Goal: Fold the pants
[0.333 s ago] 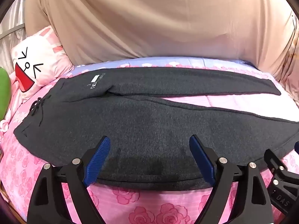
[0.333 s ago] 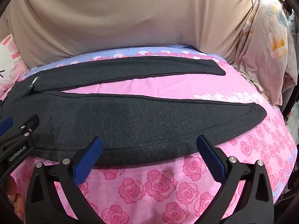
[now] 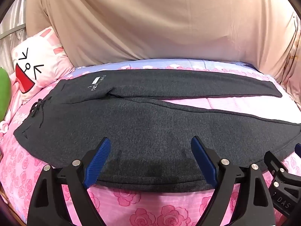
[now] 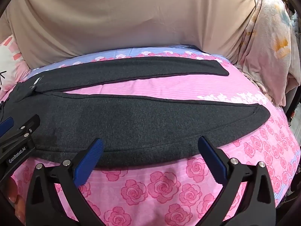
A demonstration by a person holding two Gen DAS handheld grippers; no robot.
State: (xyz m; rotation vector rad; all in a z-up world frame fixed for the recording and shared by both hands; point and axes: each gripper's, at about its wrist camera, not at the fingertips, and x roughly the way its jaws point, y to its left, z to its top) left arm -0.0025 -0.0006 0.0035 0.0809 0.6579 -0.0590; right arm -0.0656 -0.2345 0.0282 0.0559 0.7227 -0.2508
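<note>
Dark grey pants (image 3: 150, 131) lie flat on the bed, waistband and drawstring (image 3: 36, 106) to the left, both legs spread apart and running right. In the right wrist view the near leg (image 4: 150, 124) ends at a cuff (image 4: 261, 115), and the far leg (image 4: 141, 69) lies behind it. My left gripper (image 3: 150, 150) hangs open above the near edge of the upper leg, nothing between its blue pads. My right gripper (image 4: 150, 150) hangs open over the near leg's lower edge, also empty. Each gripper shows at the side of the other's view.
A pink rose-print bedsheet (image 4: 160, 188) covers the bed. A beige cloth (image 3: 160, 18) hangs behind it. A cartoon-face pillow (image 3: 35, 64) and a green object (image 3: 3, 92) sit at the left. A pale patterned fabric (image 4: 269, 43) hangs at the right.
</note>
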